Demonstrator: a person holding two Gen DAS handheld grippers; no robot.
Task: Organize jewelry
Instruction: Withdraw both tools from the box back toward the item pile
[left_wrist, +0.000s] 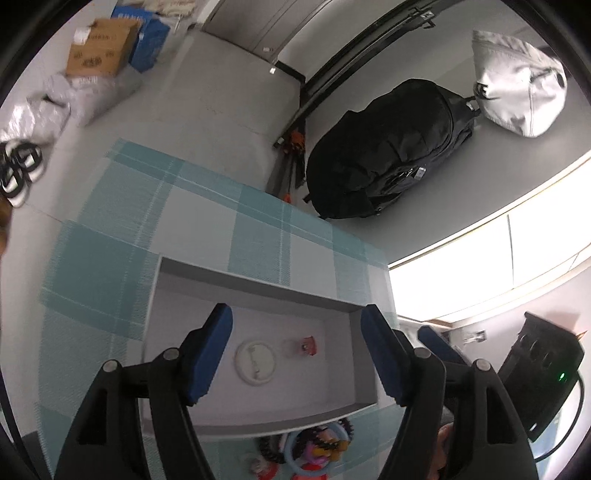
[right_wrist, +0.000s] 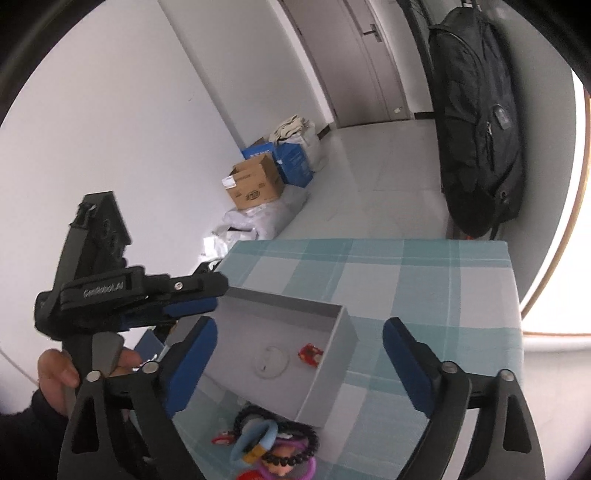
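A shallow grey box (left_wrist: 258, 281) (right_wrist: 334, 354) lies on the teal checked tablecloth (left_wrist: 110, 266). Inside it are a white ring (left_wrist: 256, 363) (right_wrist: 271, 363) and a small red piece (left_wrist: 307, 345) (right_wrist: 309, 355). Against the box's near side lies a pile of jewelry (left_wrist: 314, 446) (right_wrist: 273, 443): black bead bracelets, a light blue band, and red and purple pieces. My left gripper (left_wrist: 297, 313) (right_wrist: 214, 291) hangs open above the box, holding nothing. My right gripper (right_wrist: 299, 326) is also open and holds nothing, over the box's near right corner. A hand (right_wrist: 55, 373) holds the left gripper.
A black backpack (left_wrist: 391, 151) (right_wrist: 476, 129) and a white bag (left_wrist: 517, 85) hang on the wall past the table's far edge. Cardboard and blue boxes (right_wrist: 255, 182) and plastic bags sit on the floor. A black device (left_wrist: 539, 373) with a green light stands to the right.
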